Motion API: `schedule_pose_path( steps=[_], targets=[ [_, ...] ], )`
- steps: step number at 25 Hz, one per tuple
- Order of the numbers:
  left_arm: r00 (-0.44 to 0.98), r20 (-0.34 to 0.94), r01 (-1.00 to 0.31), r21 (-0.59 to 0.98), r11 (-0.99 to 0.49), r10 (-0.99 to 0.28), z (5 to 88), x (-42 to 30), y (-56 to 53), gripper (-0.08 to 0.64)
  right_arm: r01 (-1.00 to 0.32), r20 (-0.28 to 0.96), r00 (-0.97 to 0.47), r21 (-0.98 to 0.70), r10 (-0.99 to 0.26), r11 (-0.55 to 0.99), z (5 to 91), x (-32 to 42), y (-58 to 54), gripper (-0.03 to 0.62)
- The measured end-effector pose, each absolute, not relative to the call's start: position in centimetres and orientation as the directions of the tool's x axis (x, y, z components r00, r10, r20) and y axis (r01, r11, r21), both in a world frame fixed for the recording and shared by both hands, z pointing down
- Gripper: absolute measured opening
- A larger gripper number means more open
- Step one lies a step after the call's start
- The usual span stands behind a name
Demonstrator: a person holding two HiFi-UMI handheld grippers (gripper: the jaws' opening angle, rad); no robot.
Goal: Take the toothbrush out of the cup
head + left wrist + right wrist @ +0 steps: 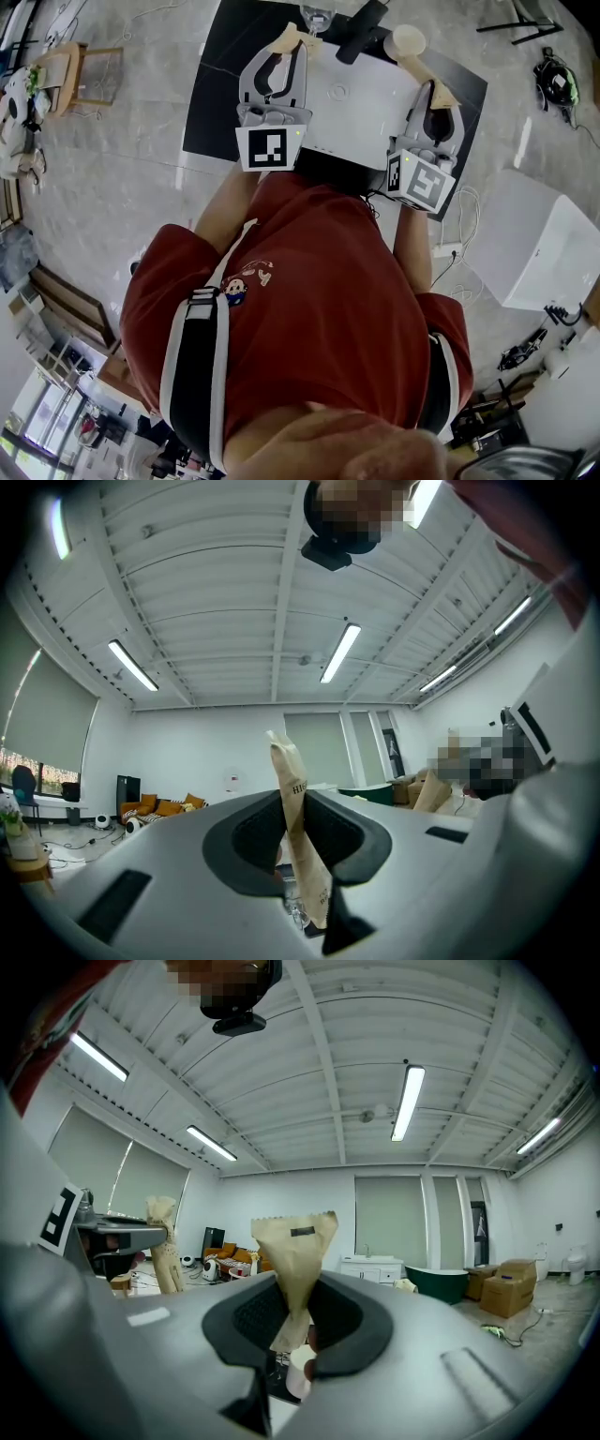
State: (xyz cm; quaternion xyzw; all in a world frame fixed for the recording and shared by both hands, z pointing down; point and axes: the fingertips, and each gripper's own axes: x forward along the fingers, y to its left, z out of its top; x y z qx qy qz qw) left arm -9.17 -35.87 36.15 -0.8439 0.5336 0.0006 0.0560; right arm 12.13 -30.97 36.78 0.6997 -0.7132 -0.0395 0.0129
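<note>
In the head view both grippers reach out level over a white board [361, 112]. My left gripper [286, 47] is shut on a brown paper packet [292, 37], which stands upright between the jaws in the left gripper view [300, 836]. Another brown paper packet [441, 94] sits in my right gripper [433, 92], which is shut on it; its wide serrated top shows in the right gripper view [292, 1251]. A clear glass cup [316, 15] stands just beyond the left jaws. A white cup [408, 39] stands ahead of the right jaws. I can make out no toothbrush.
The white board lies on a black mat [211, 103] on a grey stone-look floor. A long black object [361, 30] rests between the two cups. A white box [539, 239] stands at the right, and wooden furniture [80, 75] at the far left.
</note>
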Motion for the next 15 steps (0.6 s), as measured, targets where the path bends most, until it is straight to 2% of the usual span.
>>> schedule_pose_path(
  steps=[15],
  targets=[
    [0.435, -0.046, -0.899, -0.080, -0.431, -0.899, 36.38, -9.15, -36.35, 0.064, -0.996, -0.033, -0.021, 0.088, -0.999, 0.018, 36.60, 11.88, -31.37, 0.067]
  ],
)
